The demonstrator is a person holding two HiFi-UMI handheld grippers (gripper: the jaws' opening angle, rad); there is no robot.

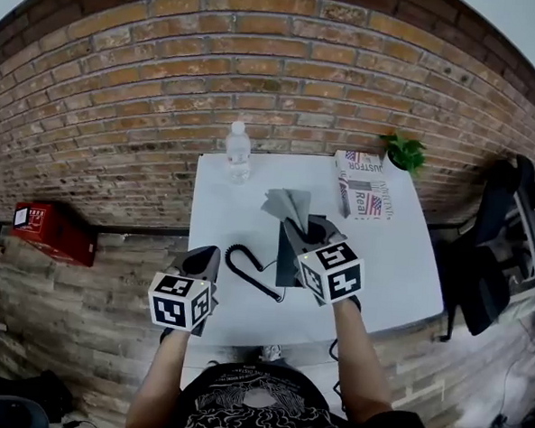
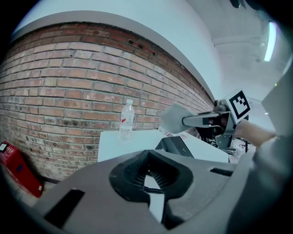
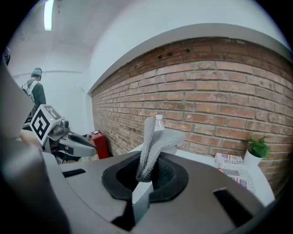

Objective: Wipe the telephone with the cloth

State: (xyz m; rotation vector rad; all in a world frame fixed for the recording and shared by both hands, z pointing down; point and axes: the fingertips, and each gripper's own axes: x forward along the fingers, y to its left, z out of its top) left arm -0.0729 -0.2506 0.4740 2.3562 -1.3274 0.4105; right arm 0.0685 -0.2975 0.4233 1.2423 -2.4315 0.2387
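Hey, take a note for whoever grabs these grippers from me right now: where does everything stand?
Left gripper: jaws together, empty, held over the near edge of the table, left of the telephone.
Right gripper: shut on the cloth, holding it above the telephone, apparently not touching.
Done: the cloth is in hand. Whether any wiping has happened can't be told.
Left: wipe the telephone.

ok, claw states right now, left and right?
Left claw: shut, nothing in it.
Right claw: shut on the cloth.
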